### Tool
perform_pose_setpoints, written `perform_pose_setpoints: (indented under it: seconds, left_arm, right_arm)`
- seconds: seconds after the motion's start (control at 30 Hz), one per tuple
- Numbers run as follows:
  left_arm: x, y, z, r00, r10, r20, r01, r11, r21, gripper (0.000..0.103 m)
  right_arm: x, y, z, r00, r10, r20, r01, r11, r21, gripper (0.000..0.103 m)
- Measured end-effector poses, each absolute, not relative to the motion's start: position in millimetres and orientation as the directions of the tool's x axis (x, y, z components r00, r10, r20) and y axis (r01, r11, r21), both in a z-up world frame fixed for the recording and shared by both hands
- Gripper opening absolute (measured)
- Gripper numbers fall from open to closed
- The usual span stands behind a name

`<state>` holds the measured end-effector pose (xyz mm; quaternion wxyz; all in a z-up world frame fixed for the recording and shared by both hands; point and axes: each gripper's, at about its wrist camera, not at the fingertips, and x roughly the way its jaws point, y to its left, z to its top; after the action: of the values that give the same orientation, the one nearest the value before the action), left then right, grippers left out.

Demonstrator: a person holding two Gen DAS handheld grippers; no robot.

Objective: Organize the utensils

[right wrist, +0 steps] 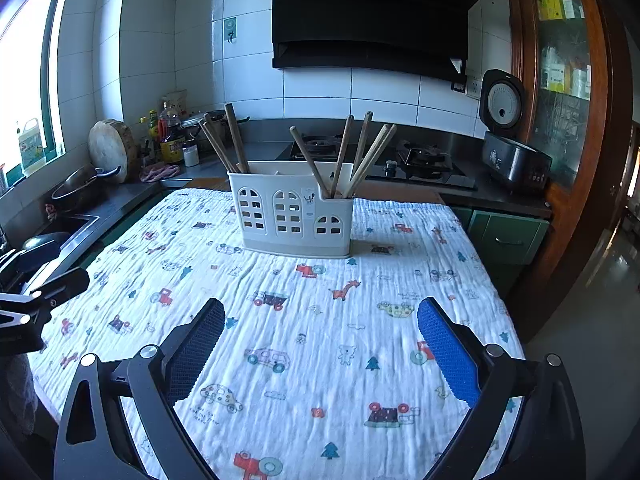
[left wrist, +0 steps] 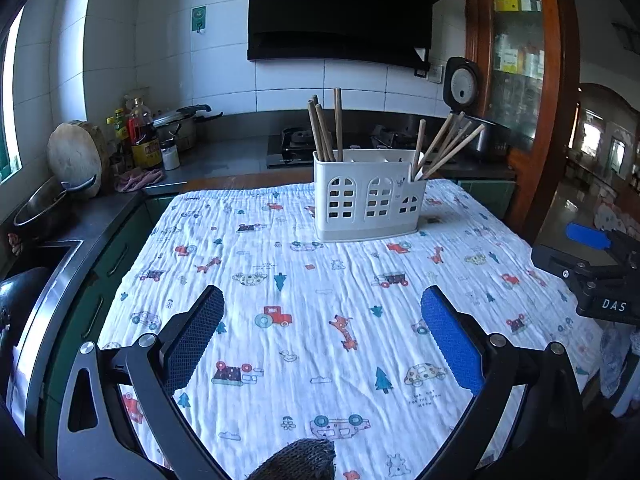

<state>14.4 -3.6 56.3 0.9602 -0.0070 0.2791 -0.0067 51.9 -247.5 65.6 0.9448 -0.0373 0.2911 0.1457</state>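
A white plastic utensil holder (left wrist: 368, 196) with arched window cut-outs stands near the far edge of the table; it also shows in the right wrist view (right wrist: 294, 212). Several wooden chopsticks stand in its left compartment (left wrist: 326, 128) and several lean in its right compartment (left wrist: 448, 144). My left gripper (left wrist: 322, 304) is open and empty, well short of the holder above the cloth. My right gripper (right wrist: 320, 316) is open and empty, also short of the holder. The right gripper shows at the right edge of the left wrist view (left wrist: 600, 264).
A white cloth with cartoon cars and giraffes (left wrist: 320, 320) covers the table. Behind it are a gas stove (right wrist: 416, 160), a rice cooker (right wrist: 508, 140), oil bottles (left wrist: 142, 136), a round chopping board (left wrist: 76, 152) and a sink with a pan (left wrist: 44, 208) at left.
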Motion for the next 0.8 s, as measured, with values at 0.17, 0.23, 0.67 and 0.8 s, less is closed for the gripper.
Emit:
perform_pose_setpoints:
  seconds: [0.17,0.23,0.67,0.8]
  left_arm:
    - [14.0,-5.0,54.3,0.841,-0.020,-0.541,0.011,1.000,-0.020,0.098]
    - [13.6,-5.3,54.5,0.841,-0.021,-0.540,0.011,1.000,-0.022,0.098]
    - [12.7,-6.5,52.8,0.837,-0.026,-0.547,0.012,0.999,-0.029,0.098]
    - [13.3,-6.4,50.8,0.833,-0.026,-0.552,0.010,0.999,-0.032,0.098]
  right_arm:
    - [50.6,-247.3,63.0,0.782,0.256,-0.569,-0.300,0.954,0.018,0.094]
    - [49.5,-246.7,62.5,0.781,0.257,-0.569,-0.301,0.953,0.018,0.094]
    - [47.4,-243.9,60.4,0.777,0.261,-0.572,-0.311,0.950,0.011,0.094]
    - [47.5,-242.7,58.6,0.775,0.261,-0.576,-0.312,0.950,0.011,0.094]
